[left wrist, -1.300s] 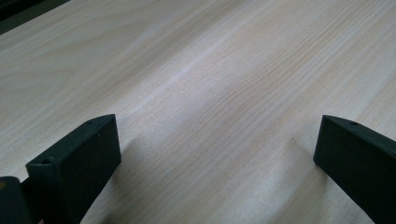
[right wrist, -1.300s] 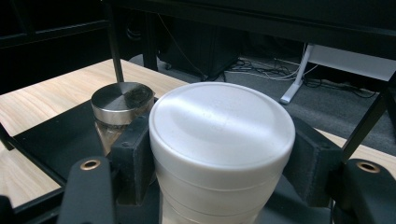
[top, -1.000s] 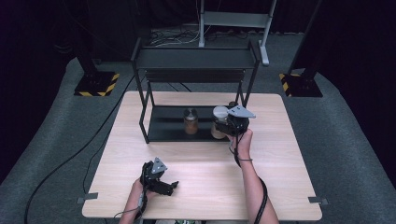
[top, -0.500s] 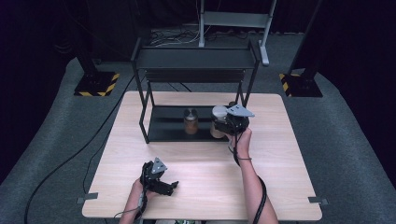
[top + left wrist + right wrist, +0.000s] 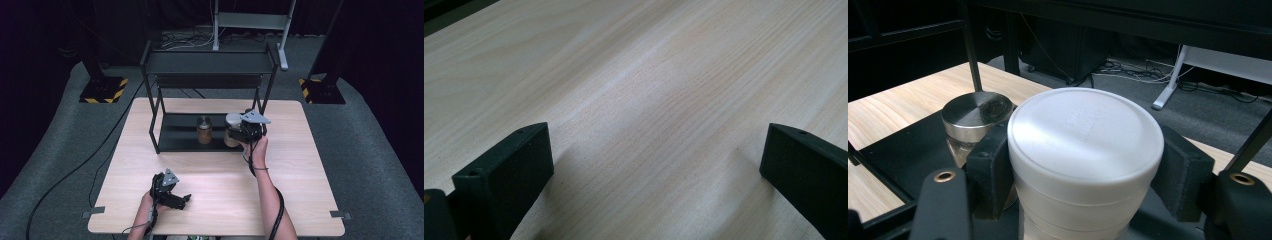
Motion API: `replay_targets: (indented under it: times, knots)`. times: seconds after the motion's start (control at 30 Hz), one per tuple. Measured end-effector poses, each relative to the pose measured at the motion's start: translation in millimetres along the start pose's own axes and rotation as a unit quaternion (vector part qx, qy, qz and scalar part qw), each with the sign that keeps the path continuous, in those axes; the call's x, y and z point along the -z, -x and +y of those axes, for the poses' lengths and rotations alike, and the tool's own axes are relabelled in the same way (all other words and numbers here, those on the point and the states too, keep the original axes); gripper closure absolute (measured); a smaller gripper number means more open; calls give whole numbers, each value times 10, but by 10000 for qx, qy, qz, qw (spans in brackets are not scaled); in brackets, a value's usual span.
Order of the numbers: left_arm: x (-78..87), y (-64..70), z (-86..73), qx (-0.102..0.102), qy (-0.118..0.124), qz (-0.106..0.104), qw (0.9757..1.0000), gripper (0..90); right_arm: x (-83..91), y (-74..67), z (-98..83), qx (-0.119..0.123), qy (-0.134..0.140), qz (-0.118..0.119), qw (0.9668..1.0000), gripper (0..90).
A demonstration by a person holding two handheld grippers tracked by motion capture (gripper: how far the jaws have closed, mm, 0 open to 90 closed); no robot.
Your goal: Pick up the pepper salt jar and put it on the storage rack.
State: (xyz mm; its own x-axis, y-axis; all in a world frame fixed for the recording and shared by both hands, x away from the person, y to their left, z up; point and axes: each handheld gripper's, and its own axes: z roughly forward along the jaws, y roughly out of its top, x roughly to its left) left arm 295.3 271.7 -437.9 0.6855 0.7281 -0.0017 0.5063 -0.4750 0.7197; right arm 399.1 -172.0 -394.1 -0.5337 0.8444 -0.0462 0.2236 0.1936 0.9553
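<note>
Right gripper (image 5: 1083, 165) gripping the white-lidded jar (image 5: 1085, 150) at the rack's lower shelf (image 5: 175, 135)

Jaws are clamping the jar just under its lid, over the shelf's right end, beside the metal-lidded jar (image 5: 204, 129) sitting there; can't tell if it's resting or raised, so placing looks nearly done, letting go is remaining. Left gripper (image 5: 172, 196) is idling wide open on the table (image 5: 300, 200), well apart

Jar, white (image 5: 1083, 150): round plastic container w/ flat white screw lid, faint embossed text on top; upright, lid on, clamped at both sides by black pads. Position: bottom shelf of black rack (image 5: 172, 142), right end, near front edge. Just beside it, left: smaller glass jar w/ brushed metal lid (image 5: 975, 117), upright.
</note>
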Motion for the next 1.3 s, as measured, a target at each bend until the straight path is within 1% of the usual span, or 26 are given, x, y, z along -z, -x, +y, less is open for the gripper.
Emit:
replay_targets:
  times: [1.3]
  knots:
    - [1,-1,2,-1,-5,-1,10000,2,-194,-45,42,14,-122,143,9998,326]
